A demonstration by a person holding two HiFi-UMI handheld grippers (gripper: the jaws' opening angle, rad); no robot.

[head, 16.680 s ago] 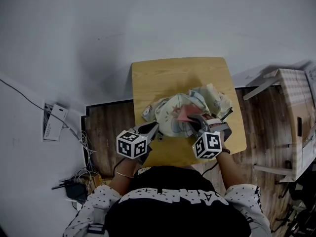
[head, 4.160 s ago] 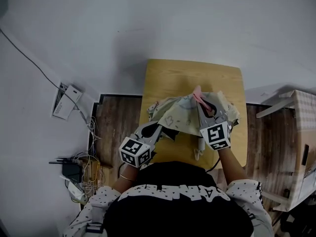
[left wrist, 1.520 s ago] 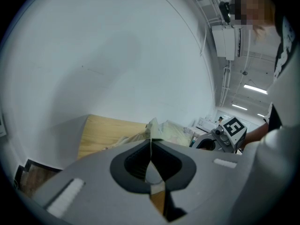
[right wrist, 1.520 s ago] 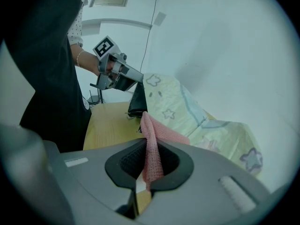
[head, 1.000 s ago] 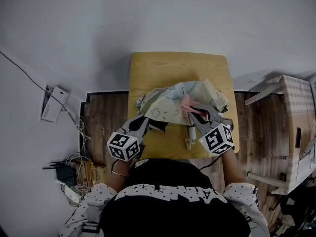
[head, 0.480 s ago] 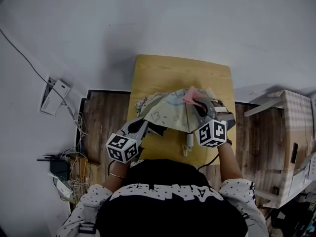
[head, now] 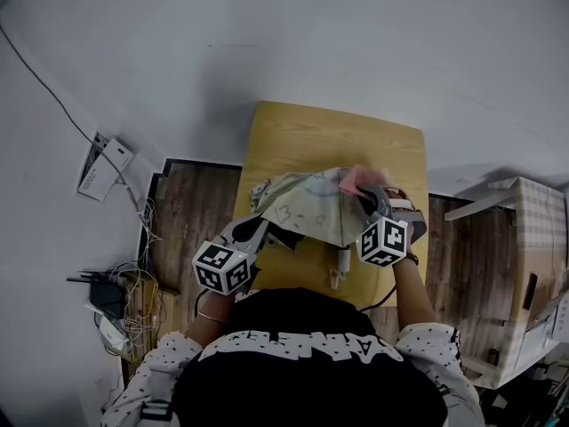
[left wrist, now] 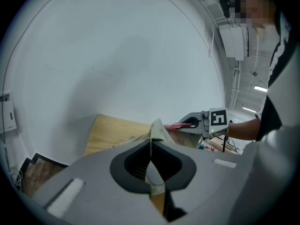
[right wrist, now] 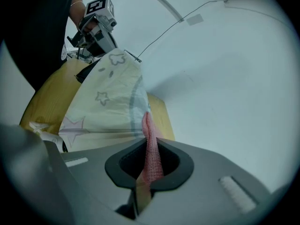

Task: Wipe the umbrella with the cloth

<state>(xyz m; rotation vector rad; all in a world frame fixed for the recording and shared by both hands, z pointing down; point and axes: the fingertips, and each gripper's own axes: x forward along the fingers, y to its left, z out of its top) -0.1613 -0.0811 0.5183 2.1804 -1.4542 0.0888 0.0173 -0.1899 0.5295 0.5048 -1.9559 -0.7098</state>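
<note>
A pale folding umbrella (head: 311, 205) with star prints lies crumpled over the small wooden table (head: 329, 136), its white handle (head: 340, 265) pointing toward me. My left gripper (head: 267, 229) is shut on the umbrella's near-left fabric edge (left wrist: 157, 131), lifting it. My right gripper (head: 364, 194) is shut on a pink cloth (right wrist: 150, 146), whose end (head: 356, 179) rests on the canopy's far right side. In the right gripper view the canopy (right wrist: 110, 102) spreads ahead, with the left gripper (right wrist: 96, 25) beyond it.
The table stands against a white wall (head: 311, 34). A cardboard box (head: 533, 265) sits at the right on the wooden floor. Cables and a power strip (head: 107, 163) lie at the left on the floor.
My right gripper has carried the pink cloth across the canopy, up toward its far right side, and has rolled. The left gripper keeps its hold in place.
</note>
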